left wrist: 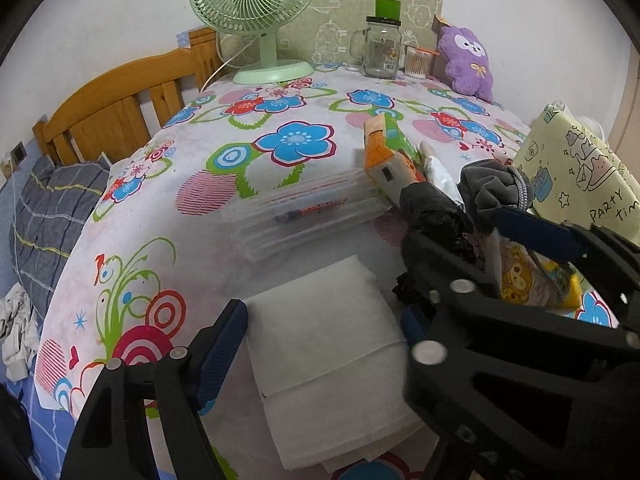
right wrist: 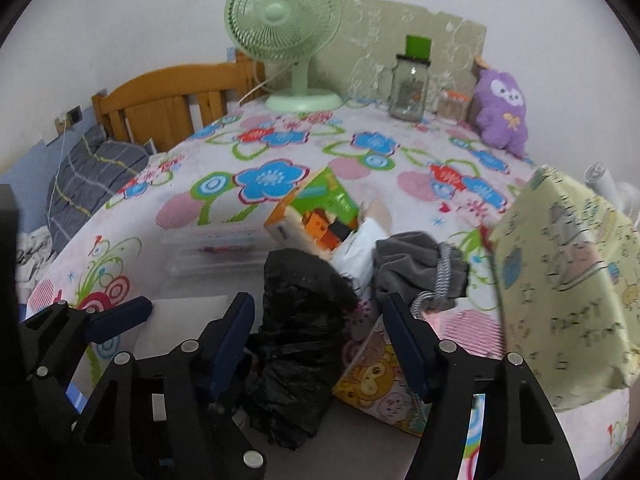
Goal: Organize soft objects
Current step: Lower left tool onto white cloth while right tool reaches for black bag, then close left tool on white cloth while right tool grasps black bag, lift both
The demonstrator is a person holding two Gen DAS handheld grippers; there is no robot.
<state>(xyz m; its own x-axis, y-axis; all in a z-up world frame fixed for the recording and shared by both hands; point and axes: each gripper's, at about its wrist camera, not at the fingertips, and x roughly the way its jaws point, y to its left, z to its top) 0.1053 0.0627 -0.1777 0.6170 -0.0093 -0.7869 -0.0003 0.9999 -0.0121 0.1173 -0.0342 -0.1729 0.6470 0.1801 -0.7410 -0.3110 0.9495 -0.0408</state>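
Observation:
A folded white cloth point(left wrist: 324, 356) lies on the flowered table between the fingers of my open left gripper point(left wrist: 320, 328); its edge also shows in the right wrist view point(right wrist: 180, 328). A crumpled black plastic bag point(right wrist: 296, 336) sits between the fingers of my open right gripper point(right wrist: 320, 340), beside a cartoon tissue pack point(right wrist: 376, 384). A grey drawstring pouch point(right wrist: 416, 268) lies just behind it. A purple plush toy point(right wrist: 502, 110) stands at the back right. The black bag point(left wrist: 434, 208) and the grey pouch point(left wrist: 488, 188) also show in the left wrist view, with my right gripper point(left wrist: 520, 300) over them.
A green fan point(right wrist: 284, 28), glass jar point(right wrist: 412, 88) and cotton swab box point(right wrist: 452, 108) stand at the back. Clear plastic cases point(left wrist: 304, 216) and an orange-green box point(right wrist: 316, 208) lie mid-table. A yellow "party time" bag point(right wrist: 568, 280) stands right. A wooden headboard point(left wrist: 120, 108) and bedding lie left.

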